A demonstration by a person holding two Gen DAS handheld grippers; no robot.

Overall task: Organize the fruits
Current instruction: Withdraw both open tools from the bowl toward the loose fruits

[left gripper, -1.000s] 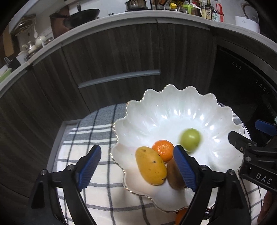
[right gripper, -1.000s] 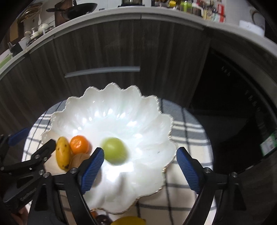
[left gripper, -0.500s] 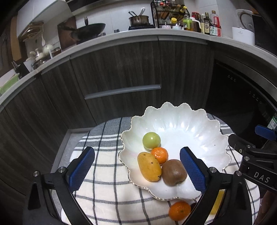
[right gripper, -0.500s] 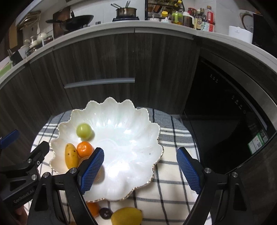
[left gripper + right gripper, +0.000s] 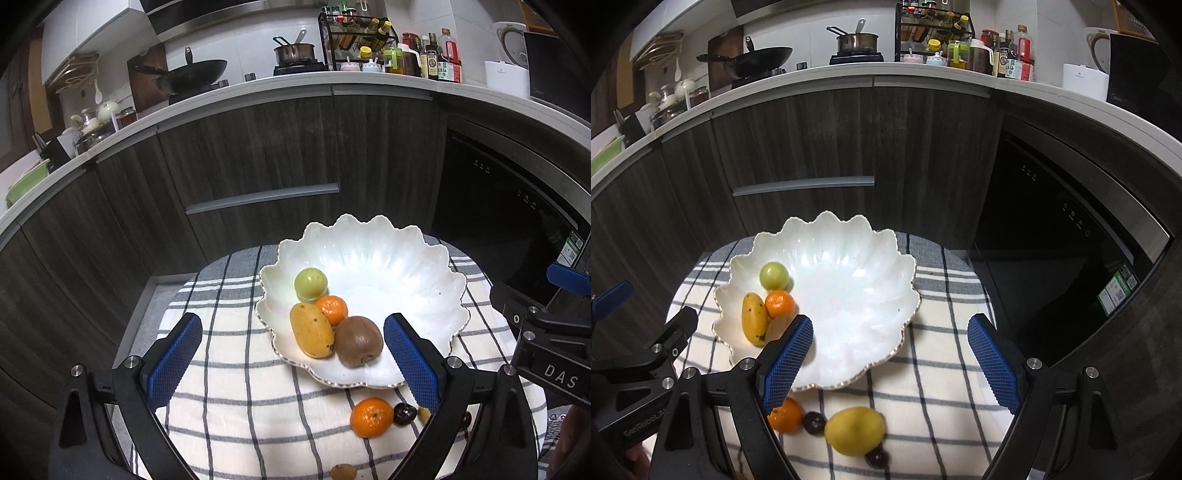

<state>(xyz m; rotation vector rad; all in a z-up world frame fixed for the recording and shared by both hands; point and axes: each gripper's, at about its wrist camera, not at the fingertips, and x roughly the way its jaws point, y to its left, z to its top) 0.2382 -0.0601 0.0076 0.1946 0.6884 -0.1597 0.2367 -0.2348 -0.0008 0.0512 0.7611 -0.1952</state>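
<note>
Fruit is going into the white bowl; both the left tool and the right tool are hanging spread and holding nothing. Next, one should be reaching for the orange at the bottom of the frame.

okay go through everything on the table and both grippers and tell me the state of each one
left gripper: open, empty
right gripper: open, empty
white bowl: upright on the checked cloth
green fruit: in bowl
mango: in bowl, lying
small orange: in bowl
kiwi: in bowl
second orange: on cloth, outside bowl
lemon: on cloth, outside bowl
</note>
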